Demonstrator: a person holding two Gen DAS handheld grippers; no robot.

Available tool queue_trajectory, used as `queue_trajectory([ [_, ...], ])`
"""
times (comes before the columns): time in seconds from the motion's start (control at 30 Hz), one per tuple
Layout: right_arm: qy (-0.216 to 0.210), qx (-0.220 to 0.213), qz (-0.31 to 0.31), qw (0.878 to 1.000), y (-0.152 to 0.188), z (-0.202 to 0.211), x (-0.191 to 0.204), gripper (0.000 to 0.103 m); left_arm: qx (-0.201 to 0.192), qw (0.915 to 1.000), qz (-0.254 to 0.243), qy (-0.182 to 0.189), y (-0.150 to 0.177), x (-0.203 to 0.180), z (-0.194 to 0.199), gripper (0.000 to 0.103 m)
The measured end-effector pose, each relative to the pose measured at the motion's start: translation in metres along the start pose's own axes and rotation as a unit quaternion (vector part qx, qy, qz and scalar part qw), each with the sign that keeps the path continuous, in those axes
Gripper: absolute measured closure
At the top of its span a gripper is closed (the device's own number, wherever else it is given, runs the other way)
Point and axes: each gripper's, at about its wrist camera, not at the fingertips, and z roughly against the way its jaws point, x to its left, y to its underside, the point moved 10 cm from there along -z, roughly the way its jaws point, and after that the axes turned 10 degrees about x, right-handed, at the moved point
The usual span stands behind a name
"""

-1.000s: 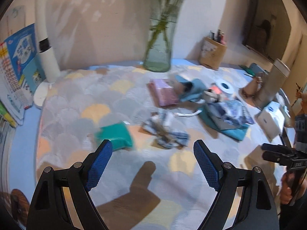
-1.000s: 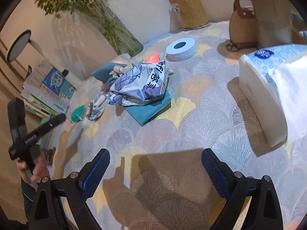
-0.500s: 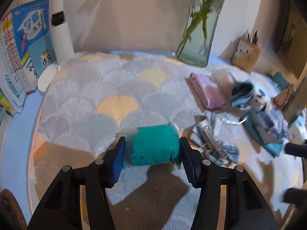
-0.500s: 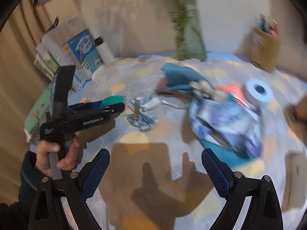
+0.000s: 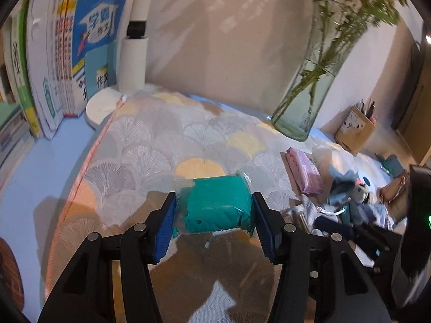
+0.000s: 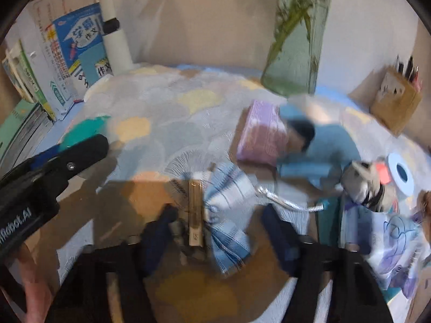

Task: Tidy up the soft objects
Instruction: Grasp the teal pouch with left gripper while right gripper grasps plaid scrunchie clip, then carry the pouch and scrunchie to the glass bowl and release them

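Note:
My left gripper (image 5: 214,216) is shut on a teal soft pack in clear wrap (image 5: 215,206), above the patterned cloth. The pack also shows in the right wrist view (image 6: 83,132), behind the left gripper's black body. My right gripper (image 6: 218,231) is open, its jaws on either side of a blue-and-white striped cloth bundle (image 6: 229,196) with a wooden clip (image 6: 195,212). A pink tissue pack (image 6: 262,134), a blue cloth (image 6: 326,145) and a grey plush toy (image 6: 362,183) lie to the right.
A glass vase with green stems (image 5: 304,99) stands at the back. Books (image 5: 67,53) and a white cylinder (image 5: 133,62) stand at the left. A pen holder (image 6: 396,99), a tape roll (image 6: 401,173) and a printed plastic bag (image 6: 396,242) sit at the right.
The left gripper closed on the teal pack and lifted it towards the left. The right gripper swung left and came down over the striped cloth bundle.

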Motion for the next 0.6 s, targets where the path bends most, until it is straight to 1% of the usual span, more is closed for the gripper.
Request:
queue_trajectory([
  [0.07, 0.0, -0.007, 0.011, 1.0, 0.001, 0.004, 0.005, 0.072, -0.001, 1.0, 0.001, 0.005, 0.0, -0.001, 0.001, 0.051],
  [0.1, 0.003, -0.009, 0.018, 1.0, 0.005, 0.006, 0.008, 0.075, -0.002, 1.0, -0.001, 0.003, 0.0, -0.001, 0.001, 0.051],
  [0.17, -0.01, -0.008, 0.02, 1.0, 0.014, 0.012, 0.012, 0.076, -0.005, 1.0, -0.008, 0.0, 0.001, -0.004, 0.002, 0.051],
  [0.23, -0.041, -0.004, 0.02, 0.999, 0.03, 0.021, 0.017, 0.076, -0.01, 0.9998, -0.017, -0.007, 0.001, -0.007, 0.003, 0.051],
  [0.37, -0.057, -0.002, 0.017, 0.998, 0.07, 0.042, 0.017, 0.076, -0.017, 0.9992, -0.032, -0.019, 0.001, -0.01, 0.005, 0.051],
  [0.4, -0.062, -0.001, 0.012, 0.998, 0.084, 0.049, 0.013, 0.076, -0.019, 0.9988, -0.039, -0.023, 0.001, -0.012, 0.005, 0.051],
  [0.53, -0.066, -0.009, -0.016, 0.998, 0.119, 0.072, -0.007, 0.076, -0.018, 0.9965, -0.072, -0.038, 0.005, -0.026, 0.008, 0.051],
  [0.6, -0.067, -0.016, -0.038, 0.997, 0.132, 0.084, -0.023, 0.076, -0.015, 0.9965, -0.075, -0.034, 0.009, -0.035, 0.013, 0.051],
])
